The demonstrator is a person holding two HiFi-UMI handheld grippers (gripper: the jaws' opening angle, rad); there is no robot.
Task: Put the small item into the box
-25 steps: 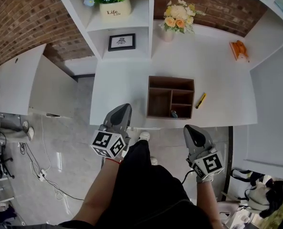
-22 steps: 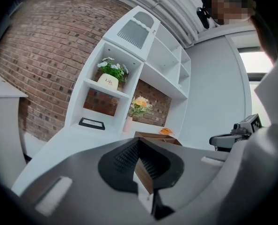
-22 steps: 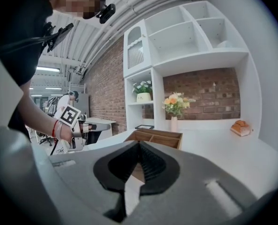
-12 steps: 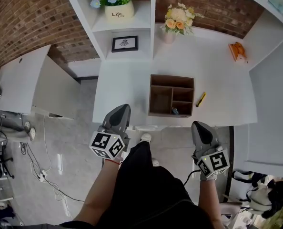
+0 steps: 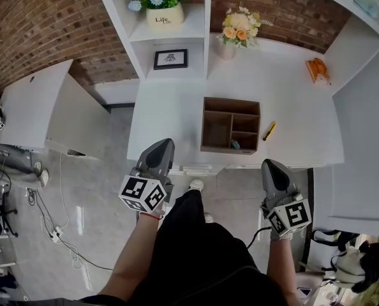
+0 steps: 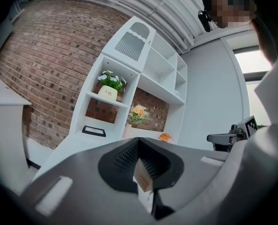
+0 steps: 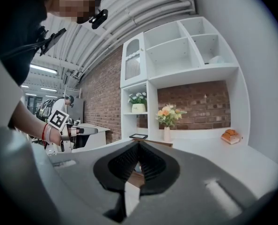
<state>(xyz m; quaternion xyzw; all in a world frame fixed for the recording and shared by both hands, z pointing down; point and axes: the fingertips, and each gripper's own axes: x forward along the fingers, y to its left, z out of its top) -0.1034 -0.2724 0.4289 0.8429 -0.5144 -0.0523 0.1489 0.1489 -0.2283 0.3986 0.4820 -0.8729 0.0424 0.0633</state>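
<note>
Your left gripper [image 5: 163, 146] has its jaws pressed together with nothing between them. Your right gripper [image 5: 270, 166] is the same, jaws together and empty. Both hang off the near edge of the white table [image 5: 170, 113], the left at 7 o'clock from the brown box [image 5: 231, 101] and the right at 5 o'clock. A small dark item [image 5: 235, 145] sits inside the box, in its near right compartment. A yellow item [image 5: 269, 131] lies on the table just beside the box at 3 o'clock, not touching it. A vase of flowers [image 5: 238, 29] stands at the box's 12 o'clock.
</note>
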